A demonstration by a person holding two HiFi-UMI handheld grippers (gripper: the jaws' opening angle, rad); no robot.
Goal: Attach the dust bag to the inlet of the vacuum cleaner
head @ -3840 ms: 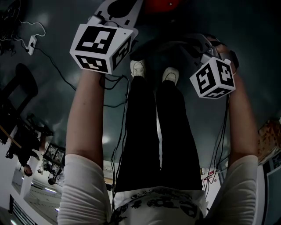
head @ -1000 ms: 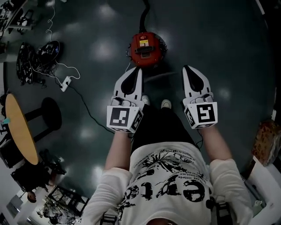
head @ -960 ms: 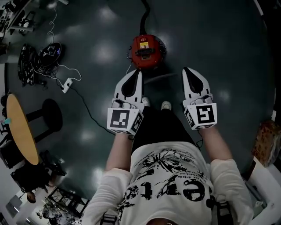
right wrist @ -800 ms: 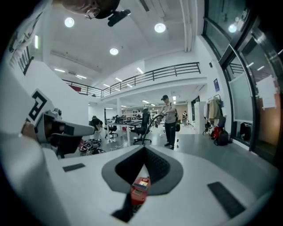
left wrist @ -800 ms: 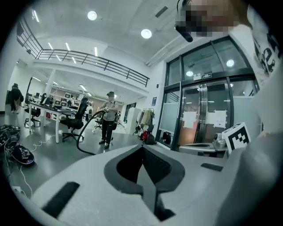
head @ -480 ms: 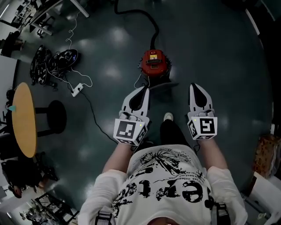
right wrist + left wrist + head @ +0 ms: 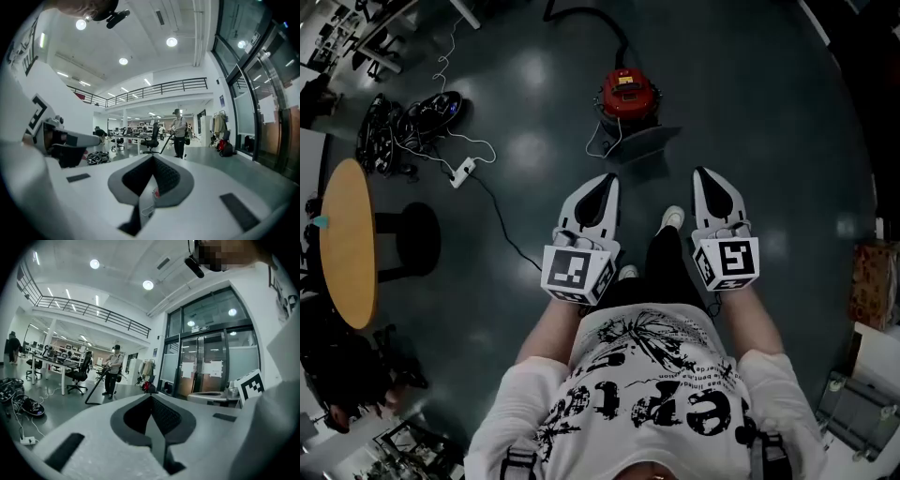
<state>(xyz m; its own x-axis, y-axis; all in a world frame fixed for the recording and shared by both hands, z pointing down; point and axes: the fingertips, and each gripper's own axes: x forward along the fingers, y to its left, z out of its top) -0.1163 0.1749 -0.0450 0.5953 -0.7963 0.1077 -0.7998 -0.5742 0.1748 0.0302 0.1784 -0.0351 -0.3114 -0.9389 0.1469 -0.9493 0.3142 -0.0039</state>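
Observation:
The red vacuum cleaner stands on the dark floor ahead of my feet. A flat grey piece, possibly the dust bag, lies against its near side. Both grippers are held about level at waist height, well short of the vacuum. The left gripper has its jaws together with nothing between them, as the left gripper view also shows. My right gripper is shut and empty too, its jaws meeting at the tip. Neither gripper view shows the vacuum.
A round wooden table and a black stool stand at the left. A cable heap and power strip lie beyond. The vacuum's black hose runs away. Glass doors and a distant person are ahead.
The person has straightened up and stepped back. The vacuum now sits farther from both grippers, higher in the head view. The grippers stayed side by side, shut and empty.

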